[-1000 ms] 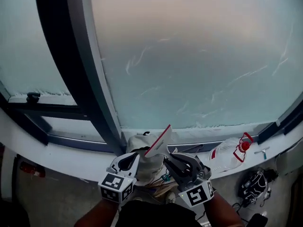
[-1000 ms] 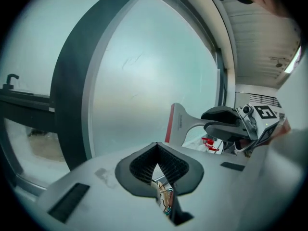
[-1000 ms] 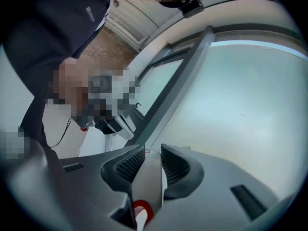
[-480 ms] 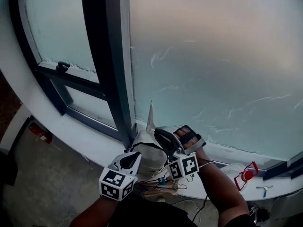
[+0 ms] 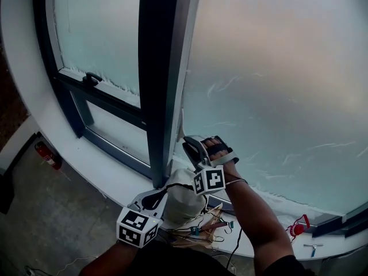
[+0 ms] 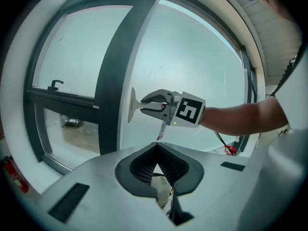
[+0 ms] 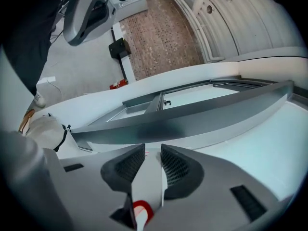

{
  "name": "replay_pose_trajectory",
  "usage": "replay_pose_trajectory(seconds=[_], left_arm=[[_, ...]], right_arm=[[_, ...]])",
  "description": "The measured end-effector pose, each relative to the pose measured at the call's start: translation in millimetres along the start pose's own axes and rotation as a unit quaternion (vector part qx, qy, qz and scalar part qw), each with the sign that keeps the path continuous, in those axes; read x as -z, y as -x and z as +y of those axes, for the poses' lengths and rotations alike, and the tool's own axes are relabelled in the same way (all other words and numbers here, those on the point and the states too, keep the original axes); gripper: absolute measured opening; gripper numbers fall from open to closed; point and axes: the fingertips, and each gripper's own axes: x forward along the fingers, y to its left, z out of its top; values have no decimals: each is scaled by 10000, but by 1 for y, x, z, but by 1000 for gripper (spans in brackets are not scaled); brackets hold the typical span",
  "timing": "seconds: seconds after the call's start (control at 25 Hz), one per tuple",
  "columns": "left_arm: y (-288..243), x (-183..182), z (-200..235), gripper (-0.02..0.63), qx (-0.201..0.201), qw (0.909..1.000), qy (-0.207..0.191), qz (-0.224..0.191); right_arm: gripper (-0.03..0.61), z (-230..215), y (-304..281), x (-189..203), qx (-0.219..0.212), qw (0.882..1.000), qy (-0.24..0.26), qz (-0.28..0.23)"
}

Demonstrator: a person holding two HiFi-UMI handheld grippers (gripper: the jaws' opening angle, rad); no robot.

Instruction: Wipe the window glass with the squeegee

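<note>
Head view: the right gripper (image 5: 192,148) is pinching the squeegee (image 5: 182,132) and holding it up at the low left corner of the big window glass (image 5: 276,96), just beside the dark frame (image 5: 161,68). White streaks are showing all over the pane, so I'm guessing nearly all the wiping is left to do.

Left gripper view: the left gripper (image 5: 150,199) is hanging low and near with its tongs pressed together on nothing. The blade is sitting edge-on at the glass.

Right gripper view: the tongs are clamping the white handle with the red mark.
</note>
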Motion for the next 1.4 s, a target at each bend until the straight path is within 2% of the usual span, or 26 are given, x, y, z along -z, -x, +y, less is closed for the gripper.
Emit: replay_pose_trajectory(seconds=[0.2, 0.48, 0.8, 1.4], left_arm=[[9, 6, 12, 0, 71, 9999, 88, 54], [5, 5, 11, 0, 271, 9995, -82, 142], [-9, -2, -1, 0, 492, 9984, -204, 174], [-40, 3, -54, 0, 1044, 9933, -359, 332]], right_arm=[[92, 3, -17, 3, -102, 9998, 113, 105], [92, -6, -16, 10, -17, 9997, 59, 257], [92, -12, 17, 27, 106, 9991, 114, 401], [92, -4, 86, 70, 205, 9962, -23, 841]])
